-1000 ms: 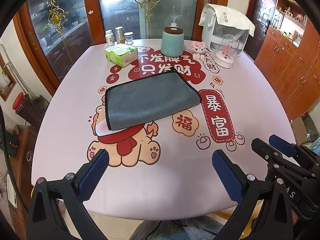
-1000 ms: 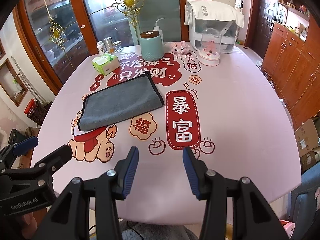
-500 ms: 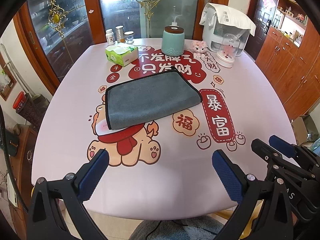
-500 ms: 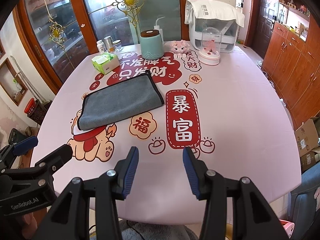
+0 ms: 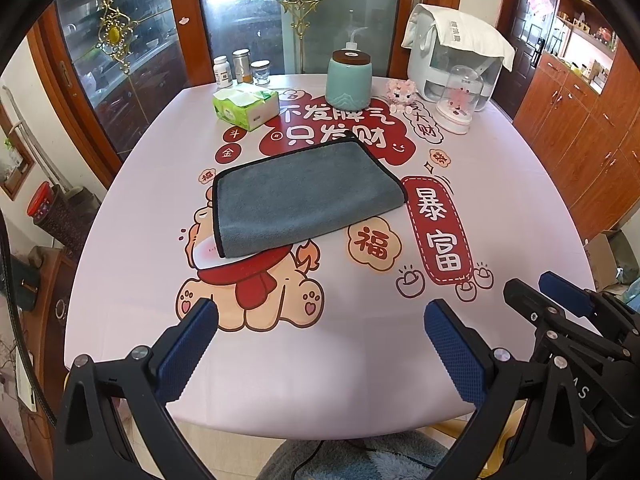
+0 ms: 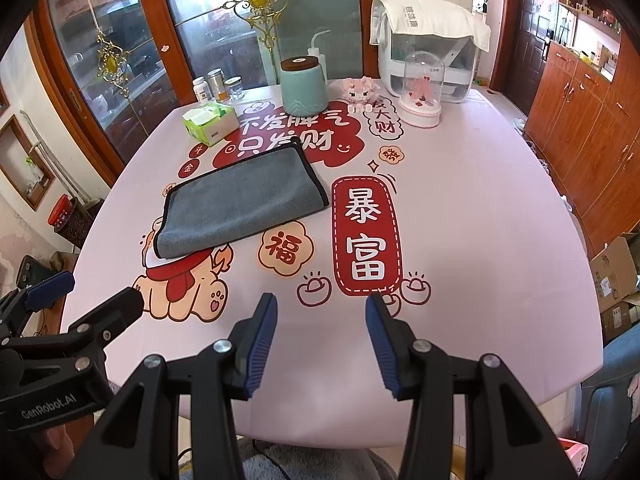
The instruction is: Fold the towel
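Note:
A grey towel [image 5: 304, 196] with black edging lies folded flat on the pink printed table [image 5: 500, 208], left of centre; it also shows in the right wrist view [image 6: 240, 204]. My left gripper [image 5: 320, 340] is open and empty, held over the table's near edge, well short of the towel. My right gripper [image 6: 320, 332] is open and empty, near the front edge, to the right of the towel. Each gripper shows in the other's view: the right one [image 5: 556, 292] and the left one [image 6: 88, 292].
At the back of the table stand a green tissue box [image 5: 246, 106], a teal jar [image 5: 349, 78], small bottles [image 5: 240, 68], a pink toy [image 5: 401, 94], a glass dome [image 5: 458, 100] and a covered white appliance [image 5: 456, 52]. Wooden cabinets [image 5: 580, 140] stand right.

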Tool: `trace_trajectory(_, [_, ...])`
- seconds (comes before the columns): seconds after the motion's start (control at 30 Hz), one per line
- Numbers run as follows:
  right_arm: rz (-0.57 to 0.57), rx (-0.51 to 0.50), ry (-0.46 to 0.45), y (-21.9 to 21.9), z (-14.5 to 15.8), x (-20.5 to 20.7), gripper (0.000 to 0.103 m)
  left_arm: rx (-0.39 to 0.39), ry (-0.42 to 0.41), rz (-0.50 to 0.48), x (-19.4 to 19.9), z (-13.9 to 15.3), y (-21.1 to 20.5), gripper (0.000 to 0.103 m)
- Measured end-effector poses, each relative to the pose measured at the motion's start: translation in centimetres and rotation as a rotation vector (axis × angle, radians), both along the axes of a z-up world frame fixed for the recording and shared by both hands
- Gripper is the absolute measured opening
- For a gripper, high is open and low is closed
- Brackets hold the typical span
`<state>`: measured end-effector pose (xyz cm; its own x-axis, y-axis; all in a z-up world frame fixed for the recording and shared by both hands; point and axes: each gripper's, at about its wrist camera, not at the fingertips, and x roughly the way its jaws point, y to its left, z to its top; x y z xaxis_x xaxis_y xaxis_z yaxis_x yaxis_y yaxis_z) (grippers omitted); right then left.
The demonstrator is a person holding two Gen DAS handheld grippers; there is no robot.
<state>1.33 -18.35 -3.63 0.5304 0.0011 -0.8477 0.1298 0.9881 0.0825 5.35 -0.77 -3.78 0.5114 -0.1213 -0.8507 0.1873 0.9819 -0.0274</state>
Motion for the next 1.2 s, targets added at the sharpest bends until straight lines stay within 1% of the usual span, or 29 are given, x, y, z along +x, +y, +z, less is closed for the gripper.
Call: trace_trajectory(1.2, [-0.001, 0.004, 0.022, -0.33, -0.68, 0.48, 0.046, 0.021, 0.028, 0.014, 0.56, -0.25, -0.18, 0.102])
